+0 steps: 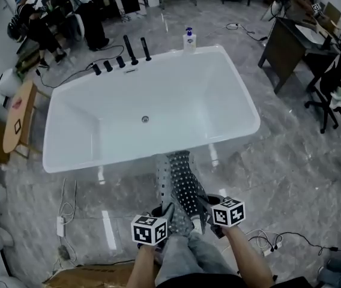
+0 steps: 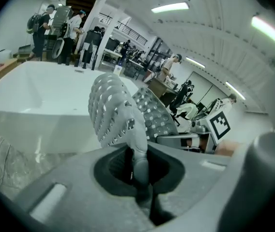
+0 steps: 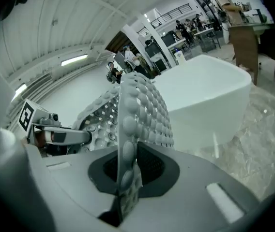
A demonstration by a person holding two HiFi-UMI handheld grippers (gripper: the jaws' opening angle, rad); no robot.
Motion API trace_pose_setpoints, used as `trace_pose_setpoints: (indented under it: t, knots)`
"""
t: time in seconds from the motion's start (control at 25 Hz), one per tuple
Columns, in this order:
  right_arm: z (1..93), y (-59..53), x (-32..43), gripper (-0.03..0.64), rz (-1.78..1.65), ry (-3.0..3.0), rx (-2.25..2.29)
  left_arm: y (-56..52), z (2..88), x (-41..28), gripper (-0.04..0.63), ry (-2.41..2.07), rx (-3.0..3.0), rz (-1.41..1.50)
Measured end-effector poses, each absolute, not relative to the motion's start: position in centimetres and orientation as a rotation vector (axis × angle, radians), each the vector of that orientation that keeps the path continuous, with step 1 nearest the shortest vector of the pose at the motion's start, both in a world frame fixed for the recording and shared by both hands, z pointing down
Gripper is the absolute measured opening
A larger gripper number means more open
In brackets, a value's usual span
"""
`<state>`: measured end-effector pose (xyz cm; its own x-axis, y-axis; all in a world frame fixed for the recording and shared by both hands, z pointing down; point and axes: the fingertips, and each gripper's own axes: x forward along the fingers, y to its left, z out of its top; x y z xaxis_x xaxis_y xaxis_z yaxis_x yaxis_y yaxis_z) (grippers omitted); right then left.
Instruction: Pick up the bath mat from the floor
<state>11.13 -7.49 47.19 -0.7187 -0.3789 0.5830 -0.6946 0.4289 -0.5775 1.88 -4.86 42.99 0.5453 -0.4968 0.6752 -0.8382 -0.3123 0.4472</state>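
The grey perforated bath mat point(image 1: 181, 185) hangs off the floor, stretched from the bathtub's near rim down to both grippers. My left gripper point(image 1: 165, 216) is shut on the mat's near left edge, and the mat point(image 2: 115, 112) rises folded out of its jaws in the left gripper view. My right gripper point(image 1: 203, 216) is shut on the near right edge. In the right gripper view the bumpy mat point(image 3: 137, 110) stands edge-on between the jaws.
A white bathtub point(image 1: 86, 152) stands just ahead on the marble floor, with black taps point(image 1: 128, 51) and a soap bottle point(image 1: 188, 39) at its far rim. Cables point(image 1: 68, 209) lie at the left. A dark desk point(image 1: 284, 47) and chair point(image 1: 332, 95) stand at the right. People point(image 1: 35, 26) are at the back left.
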Motion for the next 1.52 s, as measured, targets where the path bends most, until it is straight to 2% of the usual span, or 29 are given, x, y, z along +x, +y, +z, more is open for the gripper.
trace_pose_setpoints:
  t: [0.2,0.44,0.84,1.12,1.52]
  knots:
    - [37.8,-11.7,10.1,0.02,1.037,-2.48,0.909,-8.6,34.7,2.5,0.015,-1.146,2.112,0.559]
    - [26.2,-16.2,9.6,0.021,0.8,-2.668,0.981,-12.7,23.4,2.9,0.015,-1.31,2.286,0.44]
    - [6.3,-20.0,9.5,0.021,0.324,-2.99,1.137,-14.9,5.4,-1.1,0.018,-1.665,2.57,0.319]
    - [5.1,-21.0,8.0,0.02,0.283,-2.994,1.166,-15.5,3.5,-1.7,0.02,-1.683,2.613,0.281]
    - [5.1,-21.8,11.3,0.021,0.212,-2.938,1.248,-17.1,4.0,1.5,0.021,-1.581,2.678,0.212]
